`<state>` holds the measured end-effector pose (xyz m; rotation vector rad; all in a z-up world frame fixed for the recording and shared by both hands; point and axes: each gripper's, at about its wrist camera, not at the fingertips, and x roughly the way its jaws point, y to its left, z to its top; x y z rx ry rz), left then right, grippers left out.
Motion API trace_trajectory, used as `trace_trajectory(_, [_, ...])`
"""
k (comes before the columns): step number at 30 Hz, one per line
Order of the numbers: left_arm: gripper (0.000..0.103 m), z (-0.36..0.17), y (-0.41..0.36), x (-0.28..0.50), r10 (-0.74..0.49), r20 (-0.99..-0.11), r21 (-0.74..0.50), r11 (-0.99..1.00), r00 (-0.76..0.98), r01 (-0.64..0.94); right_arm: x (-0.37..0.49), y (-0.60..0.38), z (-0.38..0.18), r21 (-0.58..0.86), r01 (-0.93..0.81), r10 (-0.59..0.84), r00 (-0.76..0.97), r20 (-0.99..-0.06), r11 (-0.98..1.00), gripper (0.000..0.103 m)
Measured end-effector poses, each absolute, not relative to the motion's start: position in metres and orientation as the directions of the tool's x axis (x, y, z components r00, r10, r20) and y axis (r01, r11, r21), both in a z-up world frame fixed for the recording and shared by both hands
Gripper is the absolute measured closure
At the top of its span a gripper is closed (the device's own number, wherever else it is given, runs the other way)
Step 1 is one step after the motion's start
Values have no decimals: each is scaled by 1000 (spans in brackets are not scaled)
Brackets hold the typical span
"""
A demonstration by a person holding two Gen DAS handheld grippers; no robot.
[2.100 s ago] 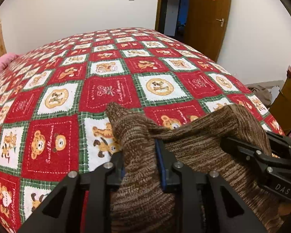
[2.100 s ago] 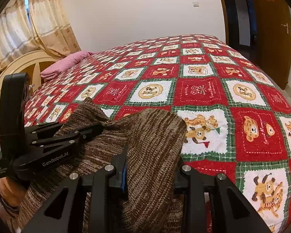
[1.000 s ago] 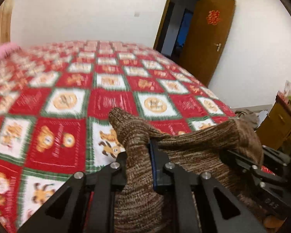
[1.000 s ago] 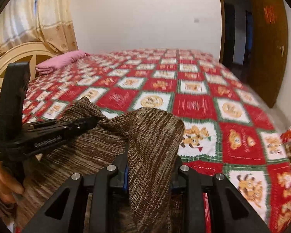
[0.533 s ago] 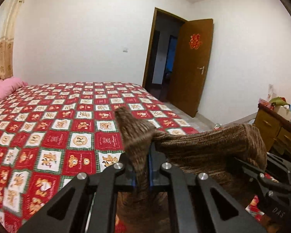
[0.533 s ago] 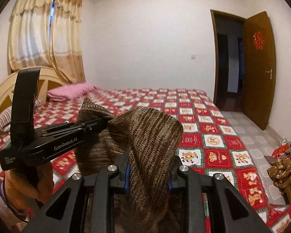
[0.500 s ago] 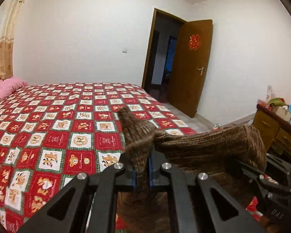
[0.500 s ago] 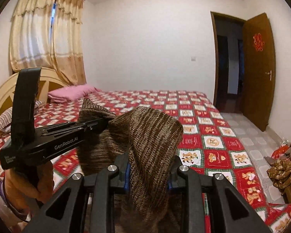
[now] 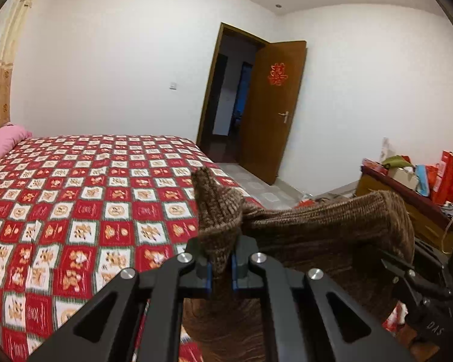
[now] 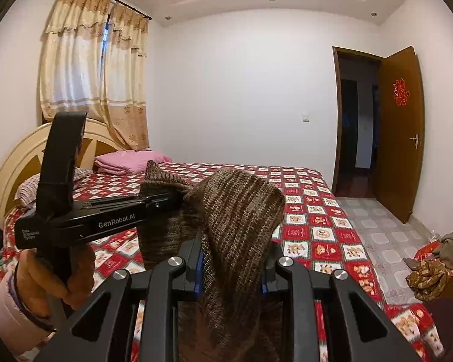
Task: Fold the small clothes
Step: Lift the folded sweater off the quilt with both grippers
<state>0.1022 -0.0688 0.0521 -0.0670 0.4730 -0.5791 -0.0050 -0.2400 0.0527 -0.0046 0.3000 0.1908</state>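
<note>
A brown striped knit garment hangs in the air between both grippers, above the near end of the bed. My left gripper is shut on one bunched corner of it, whose tip sticks up past the jaws. My right gripper is shut on the other corner of the knit garment, which drapes over its jaws. In the right wrist view the left gripper comes in from the left, held by a hand. The right gripper's body shows at the right edge of the left wrist view.
The bed has a red, white and green checked cover and stretches ahead. Pink folded bedding lies by the headboard. A cluttered wooden dresser stands at the right. Loose clothes lie on the tiled floor. A brown door stands open.
Both grippers rose with the garment and tilted up, so the bed now lies lower and farther off. The garment was lifted off the cover; both grips held.
</note>
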Motion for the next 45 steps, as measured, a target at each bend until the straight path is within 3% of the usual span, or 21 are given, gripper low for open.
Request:
trace_trajectory(14, [94,3,-110,57,-562,-527,-160,802,637,576,-65,-257,-1,79,-139,159,886,-435,987,76])
trace_trajectory(26, [94,-45,-202,124,-510,-617,-141,821,599,553,29,-363,-66,130,19,58,824,-564,991,76])
trace_trajectory(45, [94,-105,-260,196,-371,-730,-95,886,574,453,127,-404,-127,-13,15,-20,712,-702,1000,78])
